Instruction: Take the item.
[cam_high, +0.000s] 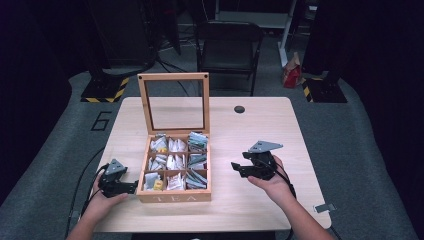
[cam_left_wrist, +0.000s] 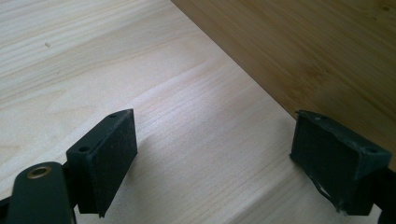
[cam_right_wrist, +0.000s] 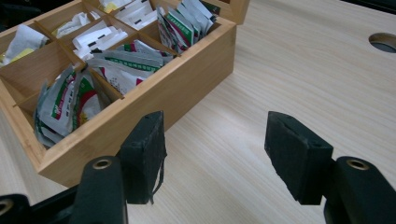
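- Broadly, the light wooden table (cam_high: 260, 130) spans the high view, with a round dark hole (cam_high: 239, 109) near its far edge and a small metal clip (cam_high: 325, 207) at its near right corner.
- On the table's left half sits the wooden tea box (cam_high: 173, 196), its front wall lettered TEA and its glass-paned lid (cam_high: 173, 102) standing upright at the back.
- The box is split into nine compartments, three by three, each holding tea bags (cam_right_wrist: 70, 100); in the right gripper view the packets in the nearest cells stand on edge, white with green and red print.
- The left gripper (cam_high: 134, 185) rests low on the table just beside the box's front left corner; in its own view the jaws stand wide apart with bare table between them and nothing held, the box's side wall (cam_left_wrist: 303, 51) close ahead.
- The right gripper (cam_high: 234, 167) is held above the table, near the box's right side and apart from it, pointing toward the box; its jaws are spread open and empty.
- A person's hands and forearms come in from the bottom edge, one behind each gripper.
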